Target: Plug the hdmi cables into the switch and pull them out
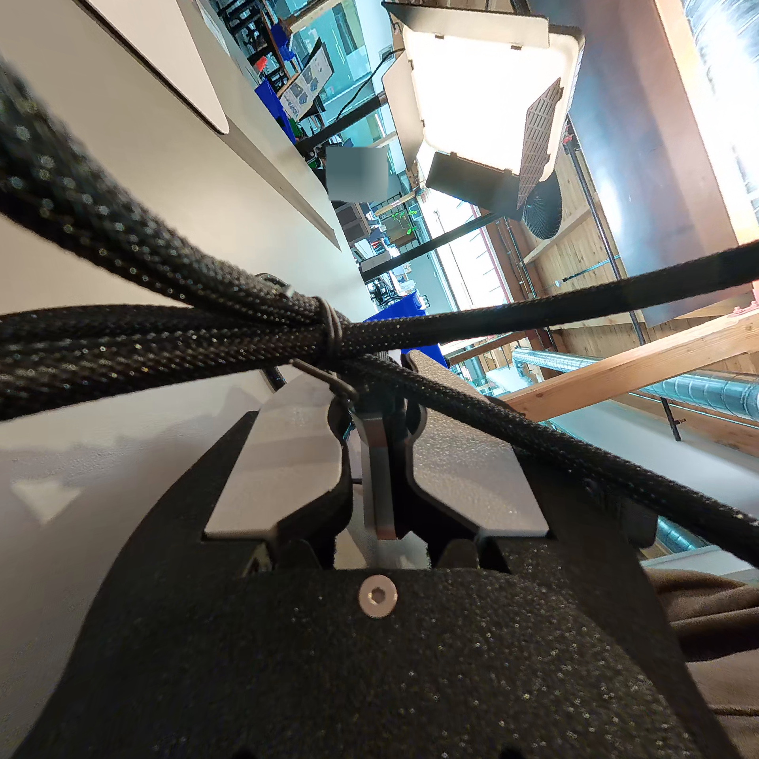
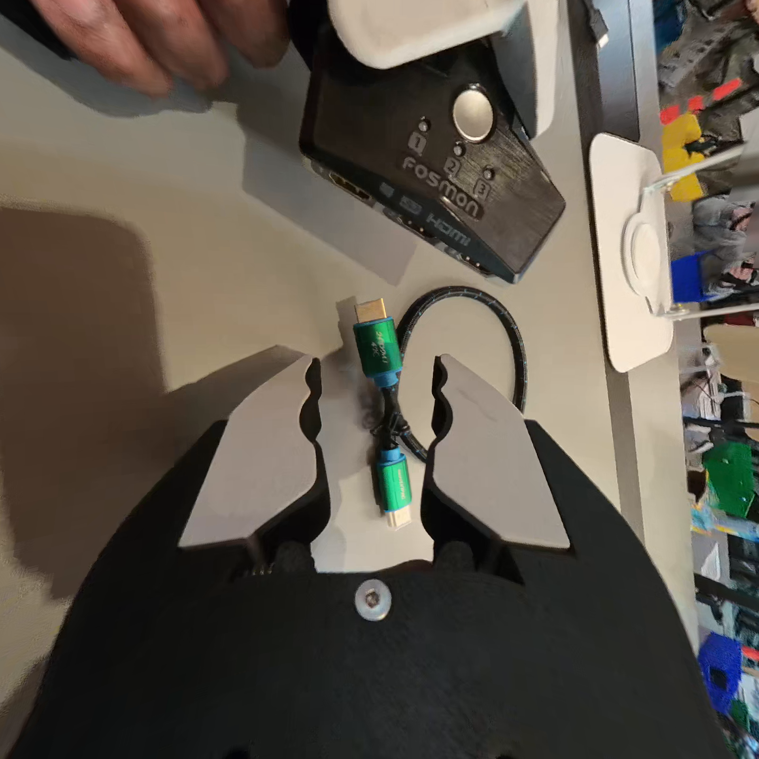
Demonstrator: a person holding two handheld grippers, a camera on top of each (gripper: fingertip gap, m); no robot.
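Past the right gripper's (image 2: 376, 361) wide-open fingers sits a black box with buttons (image 2: 431, 164). Between those fingers, touching neither, lies a short green-ended cable (image 2: 376, 349) on the table (image 2: 205, 246). The left gripper's (image 1: 371, 369) fingers squeeze a small black-and-grey thing (image 1: 376, 427), under thick black woven cords (image 1: 164, 328).

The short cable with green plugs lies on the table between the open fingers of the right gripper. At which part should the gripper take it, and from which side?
Probably the upper green plug: its rigid, straight-sided shell gives the pads flat faces, unlike the knotted cable below it. Come from above, the right gripper closing across the shell's width; its gold tip stays free.
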